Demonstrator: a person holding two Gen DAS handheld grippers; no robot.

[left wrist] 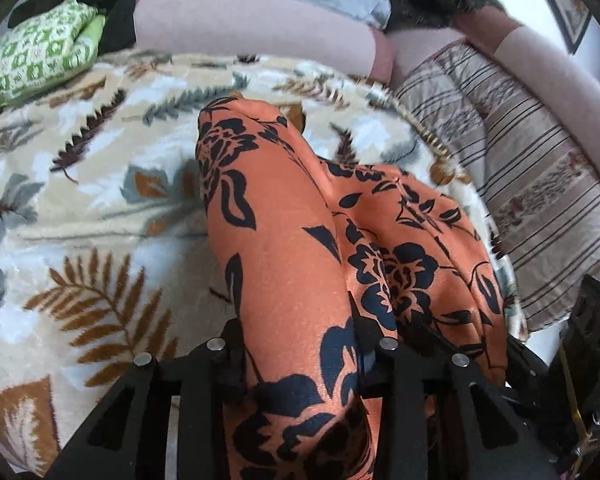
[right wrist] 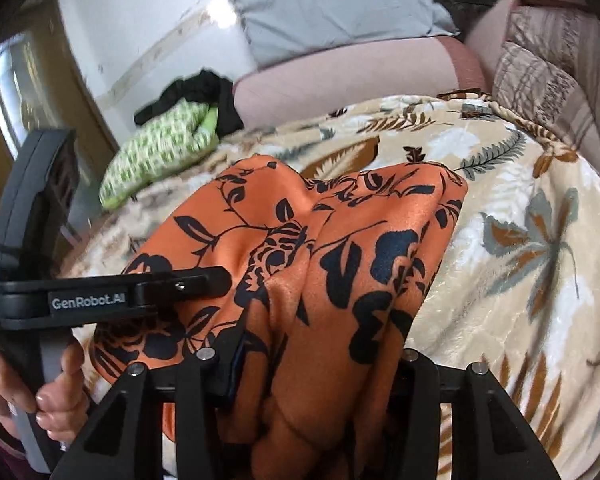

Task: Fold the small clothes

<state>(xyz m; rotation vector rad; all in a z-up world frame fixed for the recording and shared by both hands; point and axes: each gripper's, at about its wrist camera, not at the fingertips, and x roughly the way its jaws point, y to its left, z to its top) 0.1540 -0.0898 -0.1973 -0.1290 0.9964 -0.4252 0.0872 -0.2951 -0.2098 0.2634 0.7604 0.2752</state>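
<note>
An orange garment with a black flower print [left wrist: 284,248] hangs over a leaf-patterned blanket [left wrist: 100,184]. My left gripper [left wrist: 304,344] is shut on its near edge; the cloth drapes over both fingers and hides their tips. My right gripper [right wrist: 320,356] is shut on the same garment [right wrist: 340,248], which bunches between its fingers and falls forward. The left gripper [right wrist: 204,280] shows in the right wrist view at the left, held by a hand, clamped on the garment's left edge. The garment is lifted in folds between the two grippers.
A green-and-white patterned cloth [left wrist: 36,56] and a black garment [left wrist: 112,4] lie at the far left of the blanket. A pink sofa back [left wrist: 252,24] with a grey pillow [right wrist: 340,12] runs behind. Striped cushions [left wrist: 532,168] stand at the right.
</note>
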